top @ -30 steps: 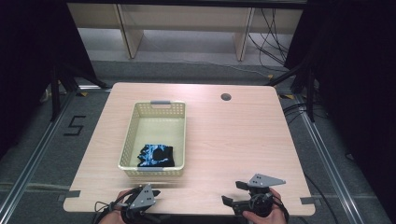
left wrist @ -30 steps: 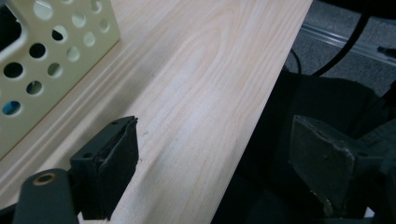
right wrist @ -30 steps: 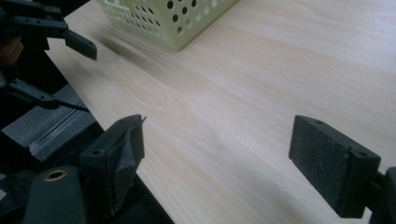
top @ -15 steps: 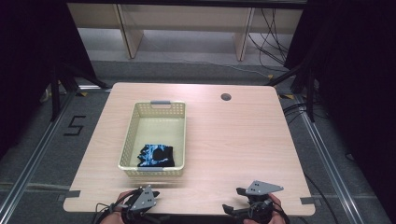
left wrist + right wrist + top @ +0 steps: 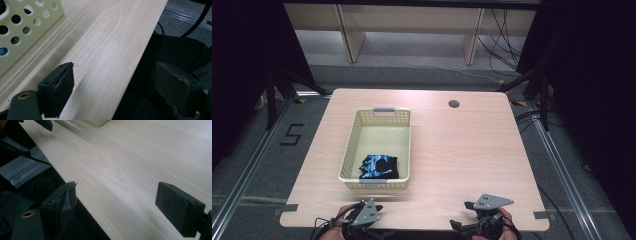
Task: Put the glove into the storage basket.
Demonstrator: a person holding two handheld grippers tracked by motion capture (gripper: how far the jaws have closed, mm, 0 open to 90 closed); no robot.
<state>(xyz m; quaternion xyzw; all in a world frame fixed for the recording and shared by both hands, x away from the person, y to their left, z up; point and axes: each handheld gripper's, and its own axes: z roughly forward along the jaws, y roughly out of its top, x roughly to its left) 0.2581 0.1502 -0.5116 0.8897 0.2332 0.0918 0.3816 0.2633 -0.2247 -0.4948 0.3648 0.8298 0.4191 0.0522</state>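
A cream perforated basket (image 5: 349,145) stands on the left half of the wooden table (image 5: 462,150), and a black and blue cloth item (image 5: 378,166) lies in its near end. My left gripper (image 5: 371,220) hovers at the table's front edge, just below the basket, open with nothing between its jaws (image 5: 117,90). My right gripper (image 5: 464,217) is at the front edge right of centre, also open and empty (image 5: 117,202). A corner of the basket (image 5: 22,27) appears at the upper left of the left gripper view.
A round cable hole (image 5: 454,104) sits near the table's far right edge. Shelving legs and cables are on the floor beyond the table. Tape tabs mark the front corners (image 5: 288,208). The left gripper's jaw (image 5: 45,123) appears at the top left of the right gripper view.
Both grippers have drawn back toward the front edge of the table, the right one more visibly. The basket and cloth have not moved.
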